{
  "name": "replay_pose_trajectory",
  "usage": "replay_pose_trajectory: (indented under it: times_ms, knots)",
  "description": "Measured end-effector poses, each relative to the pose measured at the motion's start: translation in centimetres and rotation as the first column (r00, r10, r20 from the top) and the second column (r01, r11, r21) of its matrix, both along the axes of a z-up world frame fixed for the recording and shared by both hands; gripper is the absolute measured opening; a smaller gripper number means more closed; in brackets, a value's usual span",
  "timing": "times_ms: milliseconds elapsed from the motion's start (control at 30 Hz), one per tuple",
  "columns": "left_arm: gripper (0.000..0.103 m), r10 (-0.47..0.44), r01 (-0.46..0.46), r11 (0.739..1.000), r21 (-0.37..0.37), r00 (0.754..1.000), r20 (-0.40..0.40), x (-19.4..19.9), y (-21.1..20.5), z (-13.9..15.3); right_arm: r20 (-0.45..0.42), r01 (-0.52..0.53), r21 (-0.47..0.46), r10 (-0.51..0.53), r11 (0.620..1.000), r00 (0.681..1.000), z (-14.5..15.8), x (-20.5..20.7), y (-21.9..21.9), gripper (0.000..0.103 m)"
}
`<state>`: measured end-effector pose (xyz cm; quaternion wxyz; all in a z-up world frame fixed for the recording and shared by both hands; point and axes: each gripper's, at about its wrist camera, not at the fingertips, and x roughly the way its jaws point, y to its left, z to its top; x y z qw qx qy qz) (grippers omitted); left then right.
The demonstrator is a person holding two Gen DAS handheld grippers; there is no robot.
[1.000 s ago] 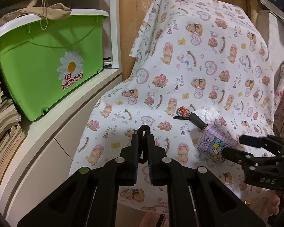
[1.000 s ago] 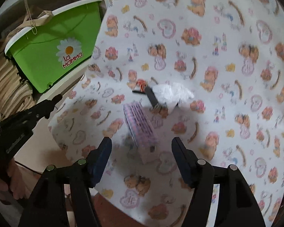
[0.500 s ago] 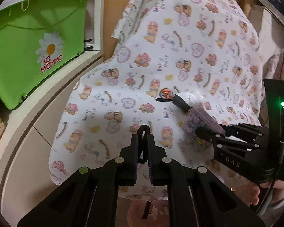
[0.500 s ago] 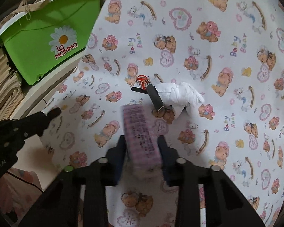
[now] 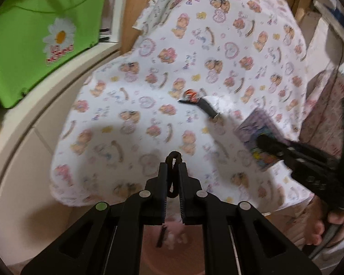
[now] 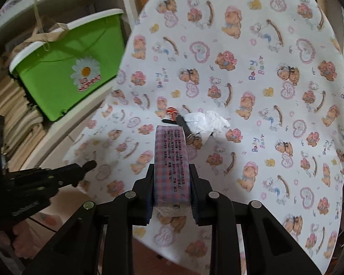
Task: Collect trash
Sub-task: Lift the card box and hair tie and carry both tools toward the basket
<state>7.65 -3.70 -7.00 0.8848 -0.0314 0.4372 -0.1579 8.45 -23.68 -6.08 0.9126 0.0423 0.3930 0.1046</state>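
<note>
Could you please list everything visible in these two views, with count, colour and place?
tissue pack: one, purple plaid, clamped in the right hand-held gripper above the cloth
crumpled tissue: one, white, on the cloth beyond the pack
dark tube: one, black, beside the tissue
small wrapper: one, red and white, at the tube's far end
cloth: one, white with bear print, covering the surface
storage box: one, green with a daisy, on the shelf at left
black loop: one, pinched in the left hand-held gripper
left hand-held gripper: black, shut
right hand-held gripper: black, shut on the pack
</note>
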Motion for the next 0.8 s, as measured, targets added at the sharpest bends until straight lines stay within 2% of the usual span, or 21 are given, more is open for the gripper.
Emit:
replay_pose_trajectory:
  times_ms: [100,167,367,633,800]
  knots:
    - [0.008,0.004,-0.004,1.0,0.001,1.0,-0.003,-1.0,0.3,0.5,0.024,-0.007,-0.007,0.007,1.0,1.0,0.7,-1.9,0.6,0.028]
    - [0.008,0.008,-0.008,0.999,0.035,1.0,0.0,-1.5,0.0,0.5,0.025,-0.02,0.013,0.02,1.0,0.999,0.9,-3.2,0.9,0.028]
    - [0.008,-0.043,0.045,0.998,0.041,0.999,-0.029,-2.7,-1.0,-0.1,0.028,-0.03,0.029,0.029,0.999,0.999,1.1,-6.5,1.5,0.028]
    - [0.008,-0.091,0.095,0.995,0.035,0.991,-0.096,-3.7,-1.8,-1.1,-0.017,-0.059,0.042,0.059,0.997,0.998,0.0,-8.6,1.9,0.028]
    - [0.009,-0.097,0.106,0.992,0.065,0.987,-0.125,-3.9,-2.1,-2.2,-0.076,-0.06,0.05,0.064,0.997,0.995,-1.5,-8.4,2.0,0.028]
